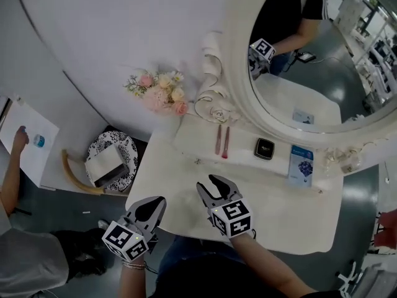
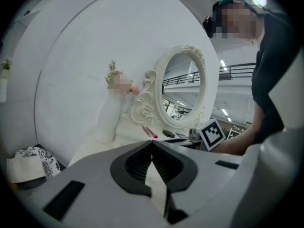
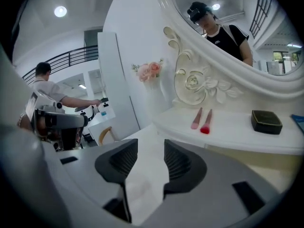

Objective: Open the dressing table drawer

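Note:
The white dressing table lies below me, its oval mirror at the back. No drawer front shows in any view; the tabletop hides whatever sits under its front edge. My left gripper hovers at the table's front left edge. In the left gripper view its jaws meet at the tips with nothing between them. My right gripper is over the front middle of the tabletop and points toward the mirror. Its jaws stand apart and hold nothing.
On the raised back shelf lie two pink brushes, a black compact and a blue box. Pink flowers stand at the back left. A black-and-white patterned stool is left of the table, and a person's arm shows further left.

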